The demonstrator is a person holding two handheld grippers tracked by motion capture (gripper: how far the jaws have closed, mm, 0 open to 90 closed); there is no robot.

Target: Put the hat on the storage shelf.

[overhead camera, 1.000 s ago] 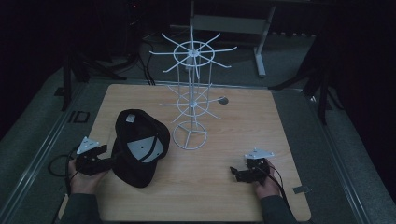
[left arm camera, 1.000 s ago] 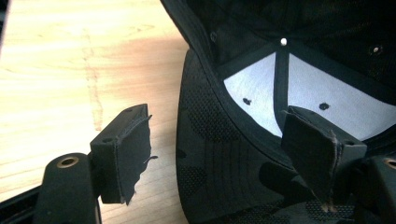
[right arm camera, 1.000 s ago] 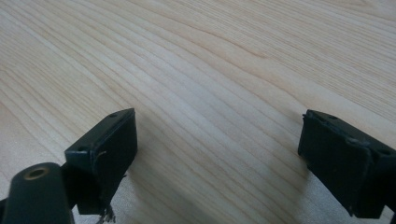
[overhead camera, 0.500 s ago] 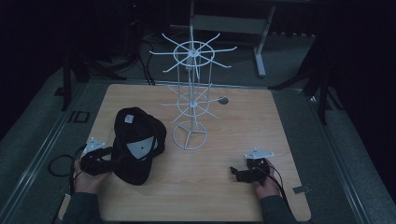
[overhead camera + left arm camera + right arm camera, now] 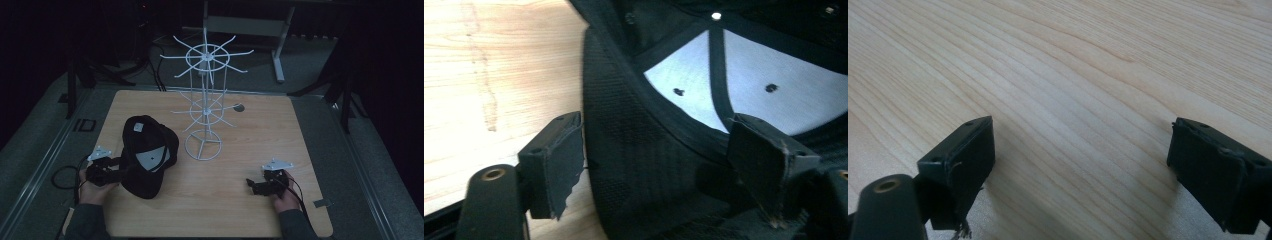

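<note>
A black cap lies upside down on the wooden table, left of a white wire rack. Its white inner lining faces up. My left gripper is at the cap's near-left edge and stands open. In the left gripper view the cap's black rim runs between the two pads of the left gripper; the left pad looks close against it, though contact is not clear. My right gripper rests low over the table at the near right, open. The right gripper has bare wood between its pads.
The tall rack has two tiers of spokes that reach out over the table's middle. A small grey disc lies right of the rack. A dark floor and stand legs surround the table. Bare wood lies ahead of the right gripper.
My left gripper has slid right, in against the cap, and its jaws now straddle the rim. The cap has shifted slightly. The right gripper has stayed put.
</note>
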